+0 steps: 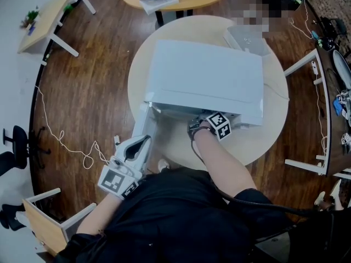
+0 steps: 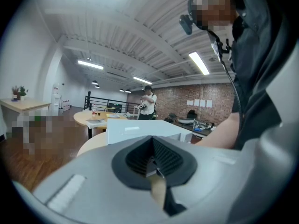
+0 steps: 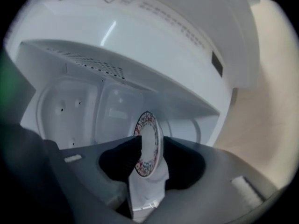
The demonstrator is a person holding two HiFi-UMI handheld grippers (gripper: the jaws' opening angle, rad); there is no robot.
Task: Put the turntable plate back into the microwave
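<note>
- Step in hand, as judged: seating the turntable plate (image 3: 147, 141) inside the microwave (image 1: 205, 78), which stands on the round table (image 1: 263, 141) with its door (image 1: 141, 124) swung open to the left
- Right gripper (image 3: 150, 158): reaches into the cavity; the jaws stand partly apart with the plate between them, steeply on edge, its patterned face turned toward one jaw; no firm clamp is visible
- Whether the plate's lower edge rests on the cavity floor cannot be told; confirm support before drawing the jaws clear
- Lay the plate flat and centre it on the floor; a plate let go on edge is likely to tip and strike the walls
- Withdraw straight back along the jaw line, so that neither pad drags the rim
- Left gripper (image 2: 155, 171): jaws together, nothing between them, held near the door's free edge; hold it clear of the opening, ready to swing the door shut
</note>
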